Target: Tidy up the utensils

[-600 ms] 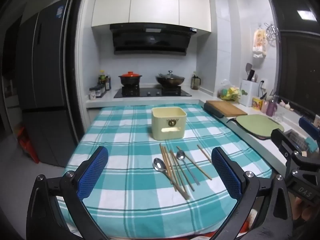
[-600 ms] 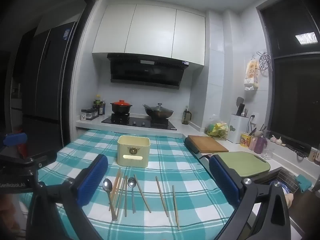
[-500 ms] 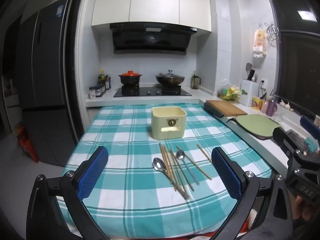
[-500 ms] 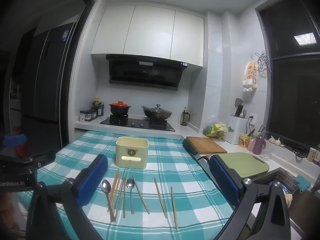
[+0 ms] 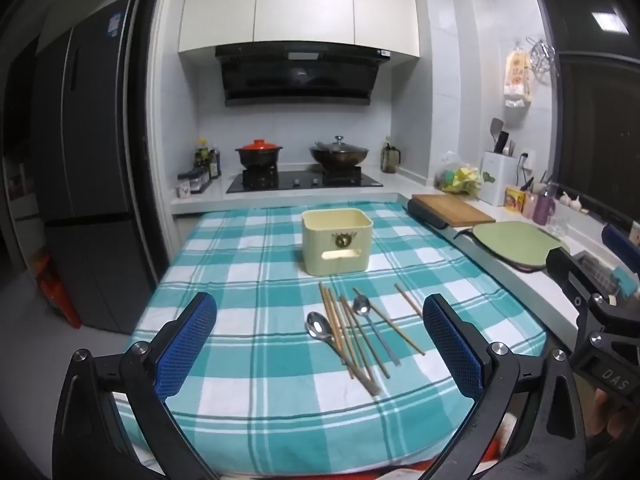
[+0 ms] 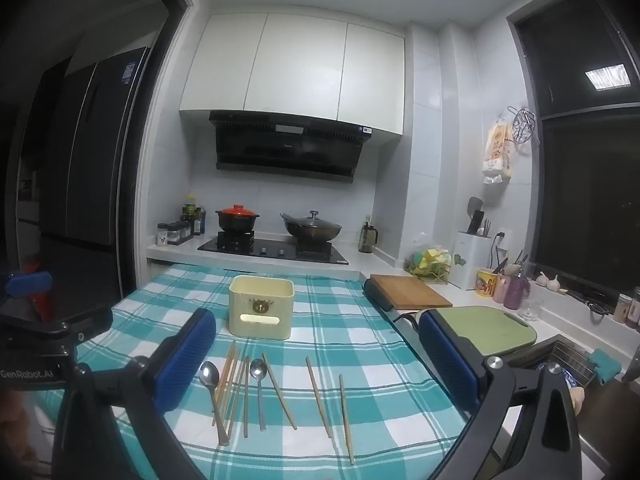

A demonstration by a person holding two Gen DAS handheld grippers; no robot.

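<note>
The worktop (image 5: 248,360) is covered by a teal and white checked cloth (image 6: 360,340). Toward its far side stands a pale yellow utensil box (image 5: 337,239), upright, its top open and a slot in its front wall. On the near side of the box, apart from it, the utensils lie loose on the cloth: wooden chopsticks (image 6: 236,388) in a fanned bundle, more chopsticks singly to the right, a larger metal spoon (image 5: 320,328) at the bundle's left and a smaller spoon (image 6: 259,376) among the sticks; how many sticks overlap is hard to count. The left gripper (image 5: 320,344) hovers over the near edge with its blue pads spread wide, nothing between them. The right gripper (image 6: 316,356) is likewise spread wide and empty.
</note>
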